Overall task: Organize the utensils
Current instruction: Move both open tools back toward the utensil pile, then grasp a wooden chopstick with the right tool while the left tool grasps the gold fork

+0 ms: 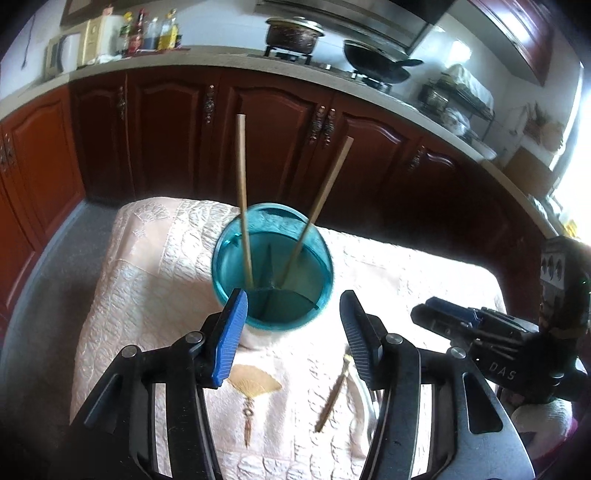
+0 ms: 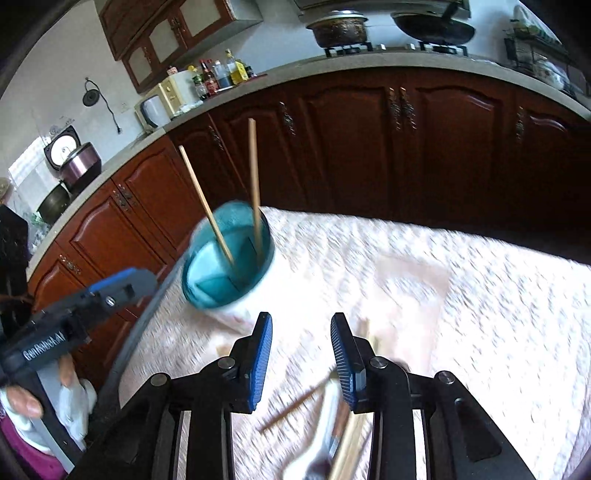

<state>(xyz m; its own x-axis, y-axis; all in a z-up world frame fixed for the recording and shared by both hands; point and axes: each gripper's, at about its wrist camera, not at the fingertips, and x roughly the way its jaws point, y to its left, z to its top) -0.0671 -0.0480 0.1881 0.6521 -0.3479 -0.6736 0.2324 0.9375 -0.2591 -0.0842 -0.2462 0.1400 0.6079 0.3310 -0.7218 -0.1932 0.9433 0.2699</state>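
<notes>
Left tool [image 1: 291, 325]: jaws stood apart, nothing between them, blue pads [image 1: 231, 339] either side of the near rim of the holder. Right tool [image 2: 301, 354]: jaws apart by a narrower gap, empty, poised over loose utensils.

Loose utensils, near edge of bench: one brown chopstick [image 1: 332, 395] lay flat on the cloth, just beside the left tool's right finger. Under the right tool a pile lay blurred: one dark stick [image 2: 295, 406], one white-handled piece [image 2: 325, 424], possibly a spoon, and pale sticks [image 2: 351, 443] whose count could not be read.

Bench cloth [image 1: 147, 288]: one, pale pink quilted, with a fan motif [image 1: 253, 384] near the front. Open cloth lay to the right of the holder; the left edge dropped to grey floor [image 1: 48, 295] close by the holder.

Holder [image 1: 273, 266]: one, teal rim, white body, upright at mid-bench toward its left edge, interior split by dividers. Chopsticks in holder: two, pale wood [image 1: 243, 192] [image 1: 325, 199], leaning apart, both in the far compartments.

Beyond the far bench edge, a gap, then dark wooden cabinets [image 1: 277, 140]. Counter above carried one lidded pot [image 1: 293, 33], one wok [image 1: 376, 62], and a cluster of bottles [image 1: 155, 33].
</notes>
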